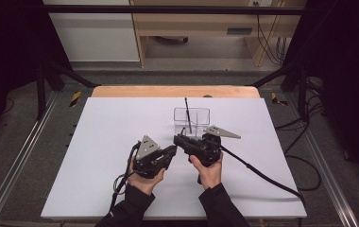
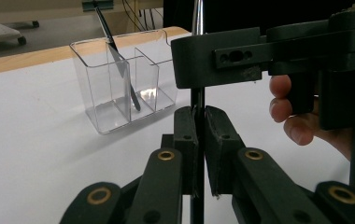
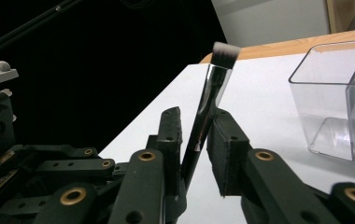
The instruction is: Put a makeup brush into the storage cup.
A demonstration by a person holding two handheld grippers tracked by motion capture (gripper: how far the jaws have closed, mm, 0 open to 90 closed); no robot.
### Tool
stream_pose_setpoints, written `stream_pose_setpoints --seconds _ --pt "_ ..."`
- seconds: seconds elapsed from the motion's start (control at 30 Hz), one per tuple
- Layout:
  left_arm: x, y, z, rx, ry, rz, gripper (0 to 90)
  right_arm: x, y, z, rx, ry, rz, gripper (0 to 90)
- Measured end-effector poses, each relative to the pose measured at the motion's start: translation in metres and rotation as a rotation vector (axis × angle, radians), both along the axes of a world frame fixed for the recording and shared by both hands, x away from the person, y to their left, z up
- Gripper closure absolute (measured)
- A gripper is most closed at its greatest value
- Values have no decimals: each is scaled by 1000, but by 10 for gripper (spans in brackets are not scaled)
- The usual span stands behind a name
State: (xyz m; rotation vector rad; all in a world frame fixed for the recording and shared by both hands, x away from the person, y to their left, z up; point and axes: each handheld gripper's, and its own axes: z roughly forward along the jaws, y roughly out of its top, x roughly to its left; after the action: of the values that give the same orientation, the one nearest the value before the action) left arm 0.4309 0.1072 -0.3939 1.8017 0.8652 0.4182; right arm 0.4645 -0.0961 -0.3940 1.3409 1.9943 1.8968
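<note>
From the high view there's one clear organizer (image 1: 192,117) sitting a bit back of the middle of the desk (image 1: 97,156) with one dark brush (image 1: 187,113) leaning in it, and both tongs, left (image 1: 172,152) and right (image 1: 180,140), meet nose to nose just in front of it. Left gripper view: the left tongs (image 2: 202,140) look pinched narrow on a thin dark handle (image 2: 197,100), light and stiff I'd guess, so grab mid-handle, though the glossy ferrule probably slips. Right gripper view: the right tongs (image 3: 199,140) sit loosely around a second brush (image 3: 209,105) with a white-tipped head, jaws not quite clamped, so two brushes, two compartments I can count.
</note>
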Motion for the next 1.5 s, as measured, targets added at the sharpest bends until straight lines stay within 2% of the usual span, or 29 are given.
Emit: stream_pose_setpoints --seconds 0.27,0.6,0.97,1.27,1.5 --pt "-1 -1 0 -4 -2 -3 834 -1 0 0 16 -4 18 831" --pt "-2 0 2 -8 -5 -10 826 -3 -1 2 29 -16 30 839" --pt "0 8 5 -9 5 -26 640 -2 -2 3 13 -44 14 838" --pt "-1 31 9 -10 -6 -49 553 -1 -8 9 -14 -85 -16 838" --pt "-2 42 9 13 -14 -48 472 1 -11 13 -28 -107 -33 838"
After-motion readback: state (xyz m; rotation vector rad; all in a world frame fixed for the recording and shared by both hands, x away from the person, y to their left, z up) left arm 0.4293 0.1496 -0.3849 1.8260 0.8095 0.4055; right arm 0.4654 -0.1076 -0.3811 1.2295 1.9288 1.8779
